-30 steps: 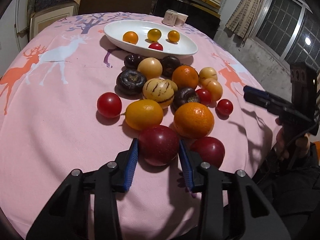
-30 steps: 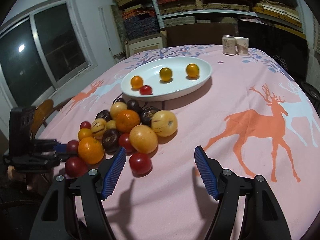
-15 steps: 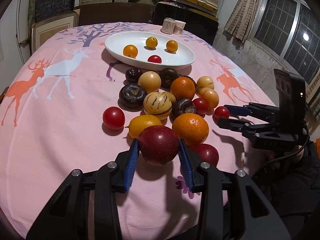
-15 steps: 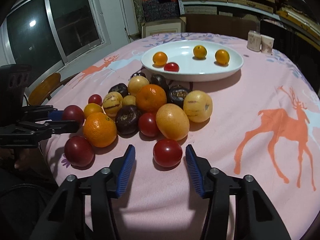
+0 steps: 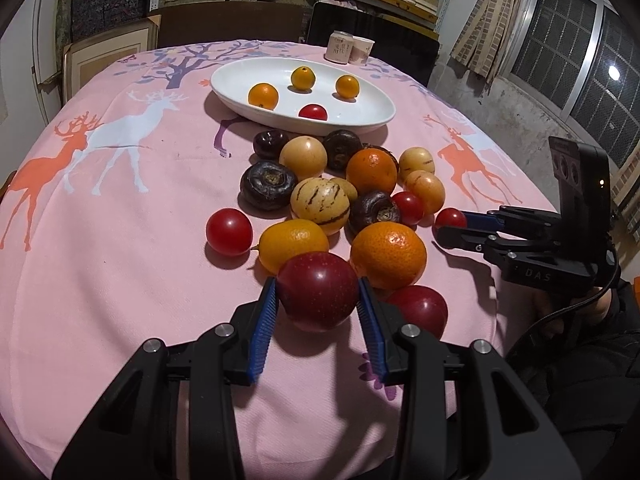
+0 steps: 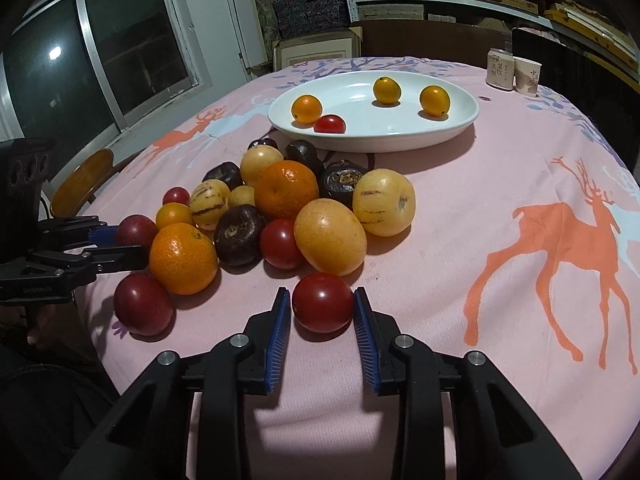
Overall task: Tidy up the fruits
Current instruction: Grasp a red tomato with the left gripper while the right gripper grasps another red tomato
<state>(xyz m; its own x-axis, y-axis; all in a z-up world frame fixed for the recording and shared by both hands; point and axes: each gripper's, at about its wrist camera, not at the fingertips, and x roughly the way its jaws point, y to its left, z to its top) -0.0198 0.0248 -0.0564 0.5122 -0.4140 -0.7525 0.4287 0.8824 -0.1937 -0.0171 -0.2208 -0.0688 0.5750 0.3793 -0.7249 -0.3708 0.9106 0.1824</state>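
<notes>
My left gripper is shut on a dark red plum and holds it above the pink tablecloth, near the front of a pile of mixed fruit. My right gripper is shut on a red tomato that rests on the cloth at the pile's near edge. The left gripper with its plum also shows in the right wrist view. A white oval dish behind the pile holds three small oranges and one red tomato.
A can and a paper cup stand at the table's far edge. A second red plum lies beside my left gripper. Shelves and a window surround the table. A chair stands at the table's side.
My left gripper lifted the plum off the cloth. My right gripper moved in on the tomato and closed from wide open onto it.
</notes>
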